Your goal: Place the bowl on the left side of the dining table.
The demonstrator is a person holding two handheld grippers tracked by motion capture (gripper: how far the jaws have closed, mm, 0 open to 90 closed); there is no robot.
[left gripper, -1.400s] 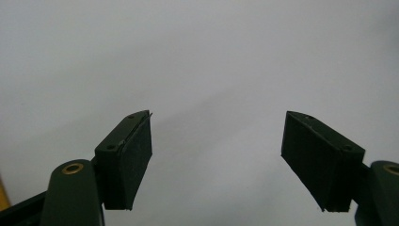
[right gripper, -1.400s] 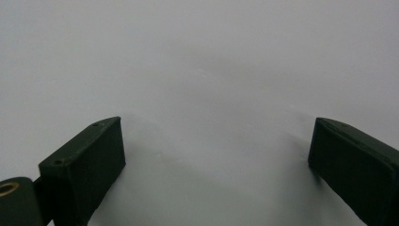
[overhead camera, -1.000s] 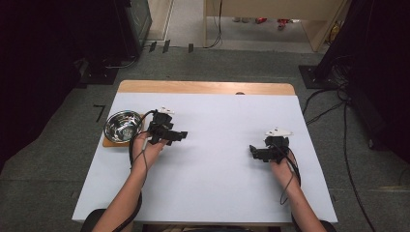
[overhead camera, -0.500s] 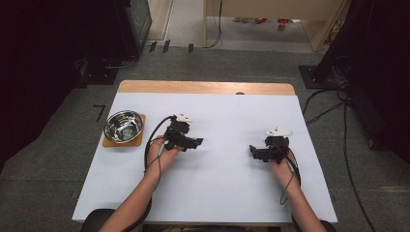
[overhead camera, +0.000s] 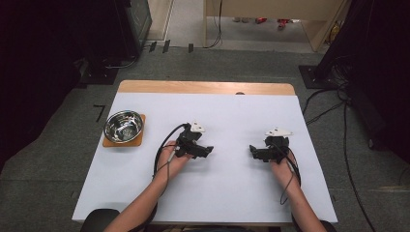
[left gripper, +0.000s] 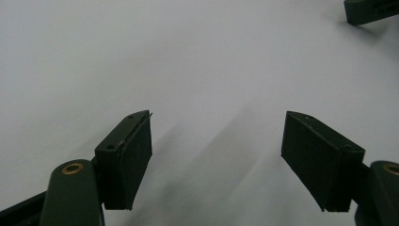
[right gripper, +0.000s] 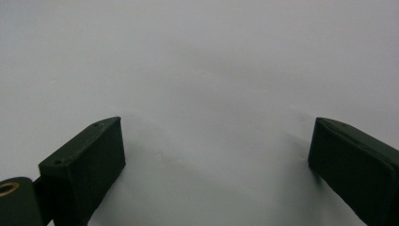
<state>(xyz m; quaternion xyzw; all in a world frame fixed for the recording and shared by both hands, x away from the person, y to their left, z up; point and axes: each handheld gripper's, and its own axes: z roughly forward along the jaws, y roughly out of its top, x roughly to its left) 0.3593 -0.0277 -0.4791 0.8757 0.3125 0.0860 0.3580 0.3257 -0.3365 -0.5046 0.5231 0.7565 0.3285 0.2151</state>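
Black left gripper [overhead camera: 207, 151] mid-frame, jaws spread, empty; black right gripper [overhead camera: 253, 151] alongside, spread; shiny steel bowl [overhead camera: 124, 126] left.

Lab/studio: floor cables [overhead camera: 338, 104], black curtains [overhead camera: 43, 58], white table [overhead camera: 232, 193].

Your left black two-jaw gripper [overhead camera: 209, 151]: jaws spread wide, nothing between them, pointing toward your right, held low over the white worktop [overhead camera: 227, 193] | your right black two-jaw gripper [overhead camera: 252, 151]: jaws spread wide, nothing between them, pointing toward your left | your left forearm [overhead camera: 145, 203] angles in from bottom; your right forearm [overhead camera: 302, 208] likewise.
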